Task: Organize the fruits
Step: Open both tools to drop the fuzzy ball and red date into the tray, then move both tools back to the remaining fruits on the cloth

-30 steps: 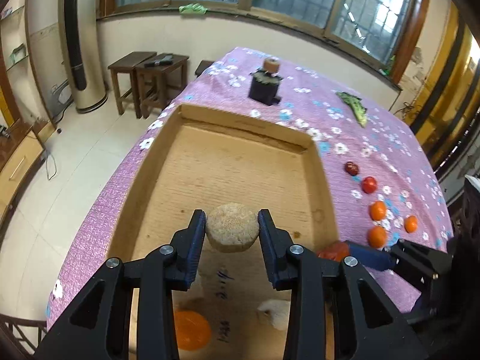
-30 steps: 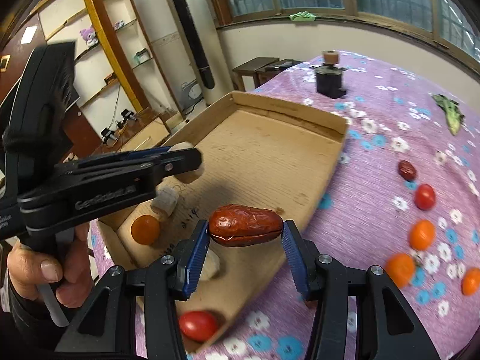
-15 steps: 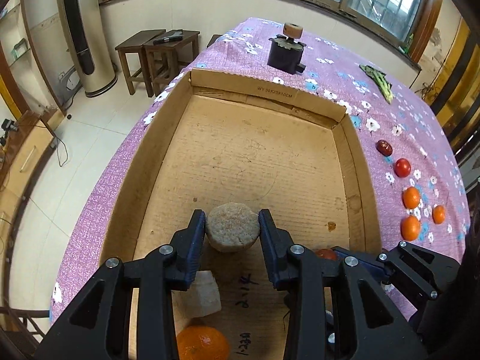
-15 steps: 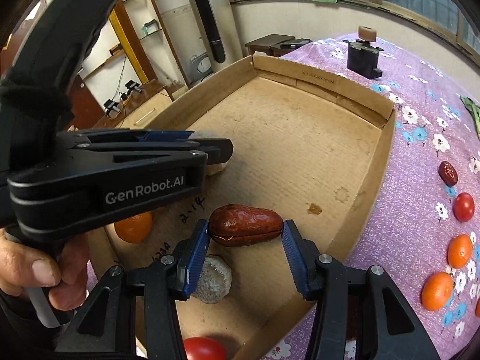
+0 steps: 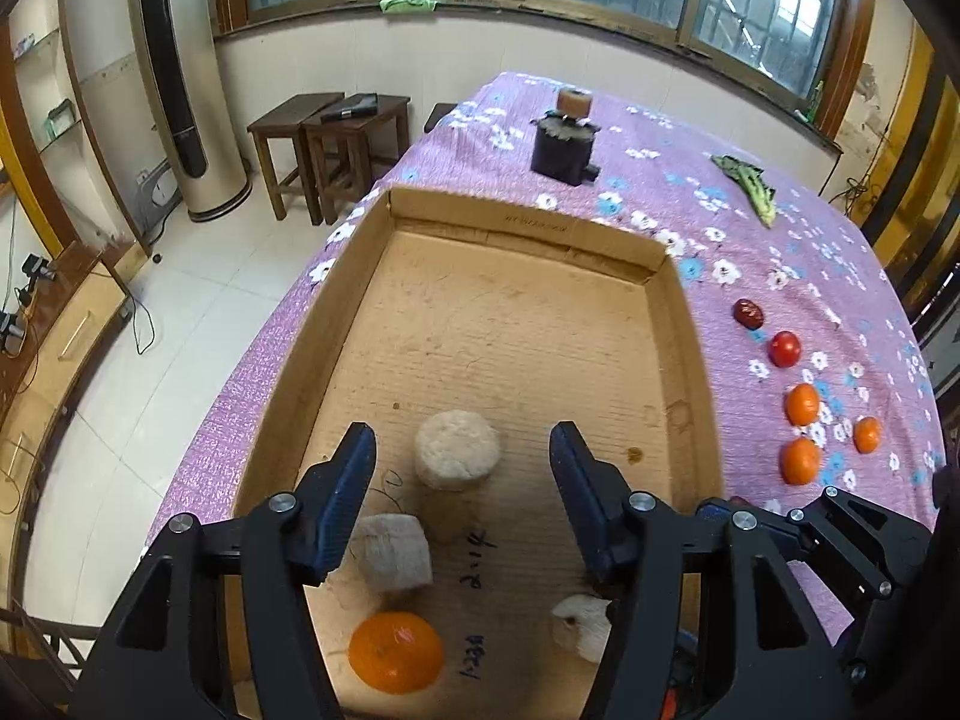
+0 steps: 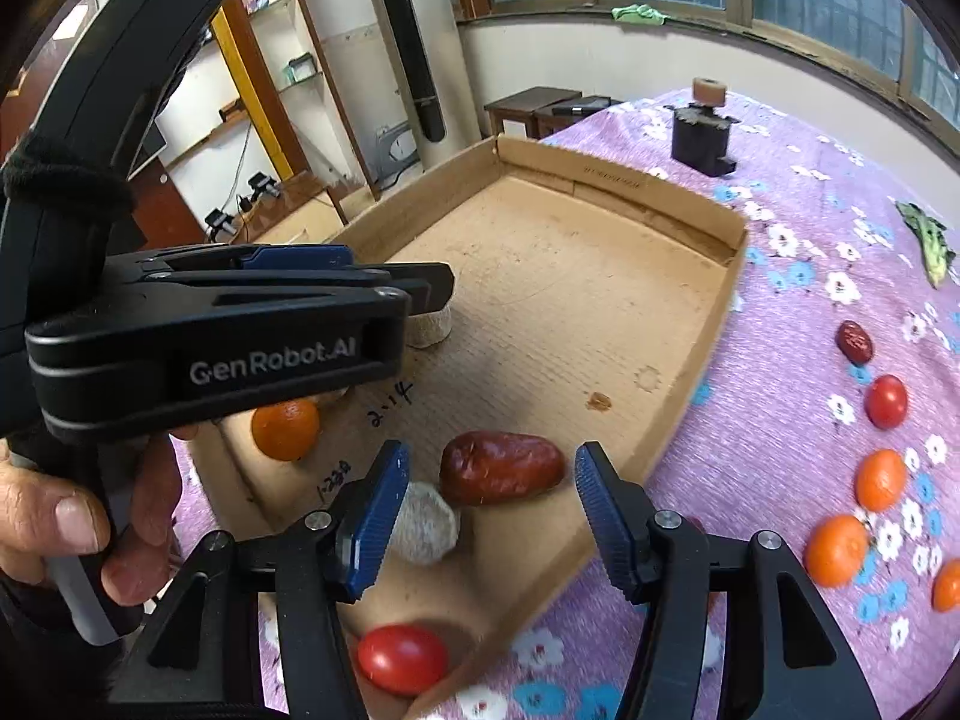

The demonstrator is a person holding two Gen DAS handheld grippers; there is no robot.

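Left wrist view: my left gripper [image 5: 462, 462] has just been opening, jaws spread clear of the beige round cake [image 5: 457, 449], now resting between them in the cardboard box [image 5: 684, 324]; an orange [image 5: 396, 651] lies nearer me.

Right wrist view: my right gripper [image 6: 489, 510] has likewise just been opening, and the big red date [image 6: 501, 468] sits free between its jaws. Both drops look done; loose fruit [image 6: 881, 479] waits off to the right.

The left gripper [image 5: 462, 480] points steeply down, its jaws just opened wide and the blue pads [image 5: 348, 492] touching nothing. At its 3 o'clock the right gripper [image 6: 492, 510] tilts down much the same, jaws also just parted, pads [image 6: 375, 516] clear of contact. In the right wrist view, at 8 o'clock, a bare hand [image 6: 72, 522] wraps the left gripper's handle.
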